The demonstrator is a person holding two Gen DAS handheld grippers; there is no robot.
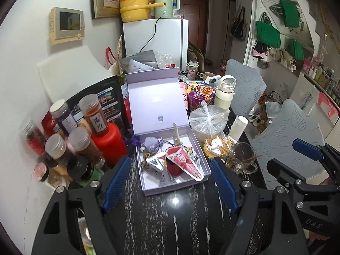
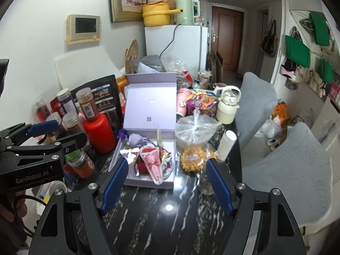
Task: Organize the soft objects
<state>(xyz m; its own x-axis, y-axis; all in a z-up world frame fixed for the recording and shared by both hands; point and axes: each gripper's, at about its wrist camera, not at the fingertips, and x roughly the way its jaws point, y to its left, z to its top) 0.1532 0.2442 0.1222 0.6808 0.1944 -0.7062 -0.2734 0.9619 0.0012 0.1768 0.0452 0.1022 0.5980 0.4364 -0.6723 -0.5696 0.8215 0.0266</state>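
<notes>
Far left, a white wall with a cream panel (image 1: 67, 26), and below it a crowd of spice jars (image 1: 93, 114) and a red bottle (image 1: 109, 142) packed along the edge of the black marbled worktop (image 1: 170, 223); the left tongs (image 1: 170, 184) hang above that dark stone with blue pads spread wide, nothing between them; dead centre sits the lilac gift box (image 1: 148, 188), lid propped upright, and inside it the soft things: a purple sachet (image 1: 152, 145), a silver foil packet (image 1: 154, 164) and a red cone-shaped pouch (image 1: 184, 163) lying across a dark red bundle; behind, a white fridge (image 1: 161, 36) carrying a yellow pot (image 1: 133, 8) and a green kettle (image 1: 166, 4); just right of the box a knotted plastic bag (image 1: 207, 120), a yellow snack packet (image 1: 216, 147) and a glass mug (image 1: 242, 159); the right tongs (image 2: 167, 184) are open too, empty, over the same worktop; further right grey chair backs (image 1: 286, 136) and green bags (image 1: 267, 34) on the wall
</notes>
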